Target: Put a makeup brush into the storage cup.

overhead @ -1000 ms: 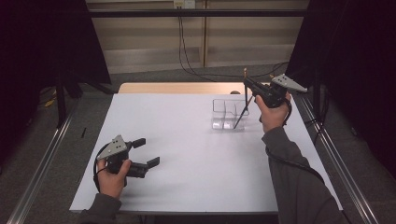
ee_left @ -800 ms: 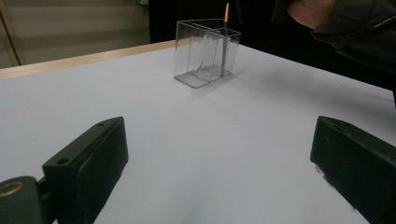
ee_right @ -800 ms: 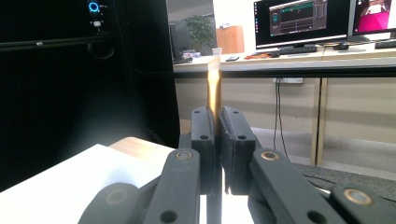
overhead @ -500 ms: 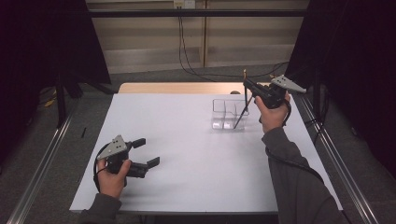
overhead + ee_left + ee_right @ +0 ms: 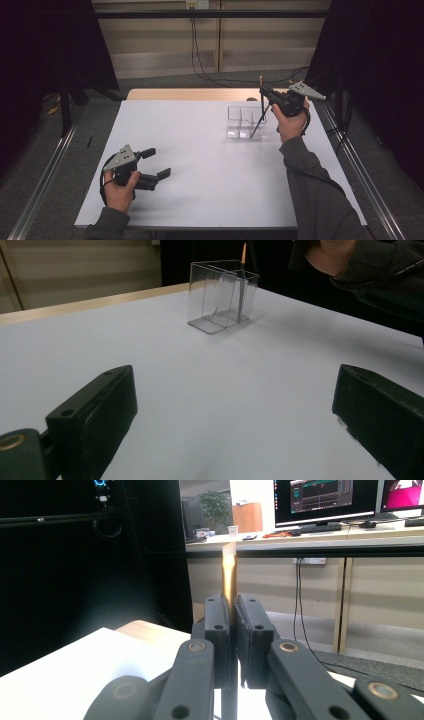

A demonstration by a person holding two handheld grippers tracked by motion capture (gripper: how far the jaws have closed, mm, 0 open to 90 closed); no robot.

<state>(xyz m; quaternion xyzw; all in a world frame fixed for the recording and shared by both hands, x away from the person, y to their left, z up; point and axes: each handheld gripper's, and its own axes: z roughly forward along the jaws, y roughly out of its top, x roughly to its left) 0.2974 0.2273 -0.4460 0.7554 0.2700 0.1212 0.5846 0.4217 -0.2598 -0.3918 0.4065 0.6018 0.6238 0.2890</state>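
At the near edge of the white table, the left gripper is resting low in the person's left hand, and its two black jaws are standing wide apart with bare tabletop between them, as the left gripper view also shows. Farther back and to the right, the right gripper is hovering above the far right part of the table in the person's right hand, and its jaws are pressing together on one thin dark stick. In the right gripper view the stick's golden upper end is rising straight up from between the closed jaws. In the high view the stick is slanting down and to the left from the jaws, and its lower end is reaching into the clear plastic box that is standing just beside the gripper. The box is see-through and split by inner walls into compartments; the stick's tip is sitting in the near right one, though whether it is touching the bottom cannot be told. The other compartments are looking bare. There is one box, one stick and two grippers on the scene. Beyond the table, a dark cable is hanging down the pale wall panel.
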